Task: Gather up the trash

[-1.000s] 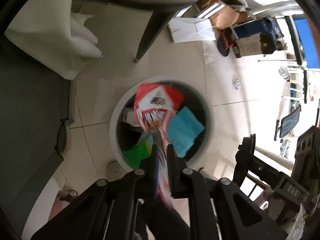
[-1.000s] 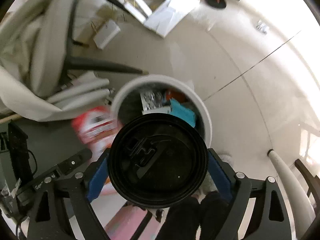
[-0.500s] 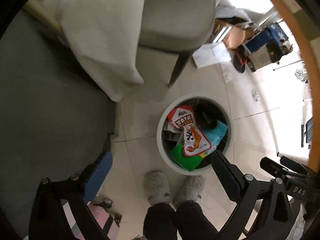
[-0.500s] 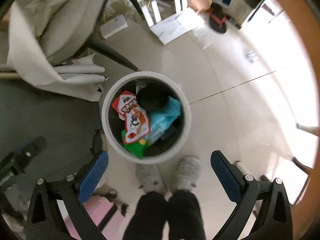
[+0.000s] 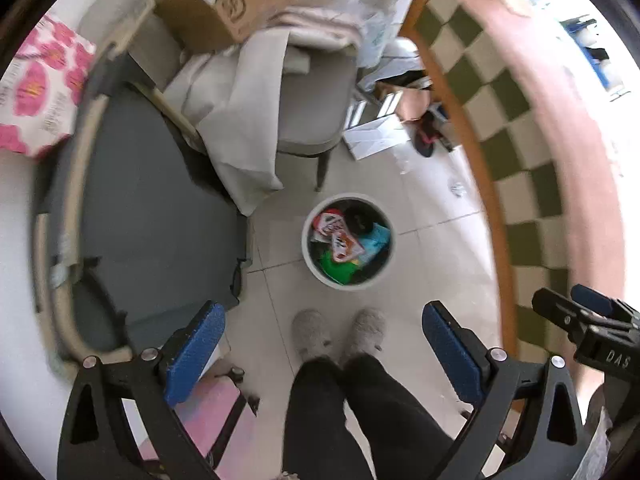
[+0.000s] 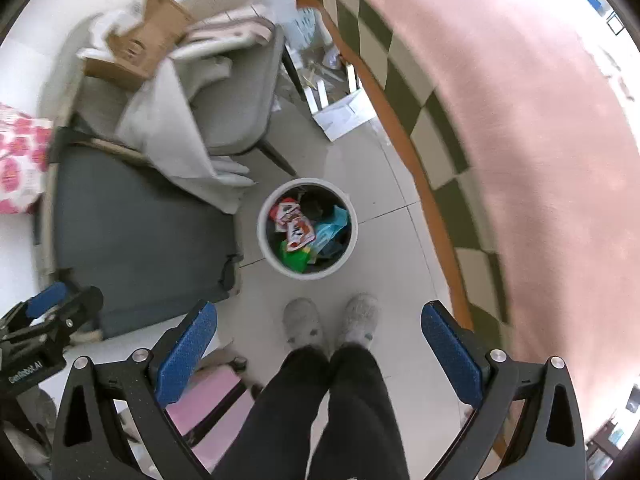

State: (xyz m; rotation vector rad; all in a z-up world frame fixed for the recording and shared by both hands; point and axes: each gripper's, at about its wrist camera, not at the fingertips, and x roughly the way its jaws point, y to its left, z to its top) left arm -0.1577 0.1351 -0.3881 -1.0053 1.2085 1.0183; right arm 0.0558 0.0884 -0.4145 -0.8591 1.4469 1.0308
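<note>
**Bin loaded, both grippers empty — more trash not located**

Left wrist view: left gripper [image 5: 323, 338] pointed straight down, jaws spread wide, nothing between the blue pads. Round white trash bin [image 5: 348, 241] stood on the floor just ahead of the person's grey slippers [image 5: 338, 332]. Inside it: red-and-white snack wrappers [image 5: 336, 234], a black round lid [image 5: 359, 219], a teal-blue packet [image 5: 378, 238] and a green wrapper [image 5: 335, 265]. So the drop step looked done. The right gripper's body showed at the right edge.

Right wrist view: right gripper [image 6: 319, 334] also pointed down, jaws wide apart, empty. Same bin, same contents, well below the pads.

Left to do, as a judgement: no loose trash was clearly visible on the bare floor near the bin; white papers [image 6: 343, 114] lay beyond the grey chair [image 6: 236, 92], status unclear.

Surface and room: pale tiled floor [image 6: 392, 248]. Counter with pink top and checkered edge [image 6: 500, 128] ran along the right. Grey mat [image 6: 136, 232] on the left, cardboard box [image 6: 140, 46] and white cloth piled on the chair. Edges were blurred.
</note>
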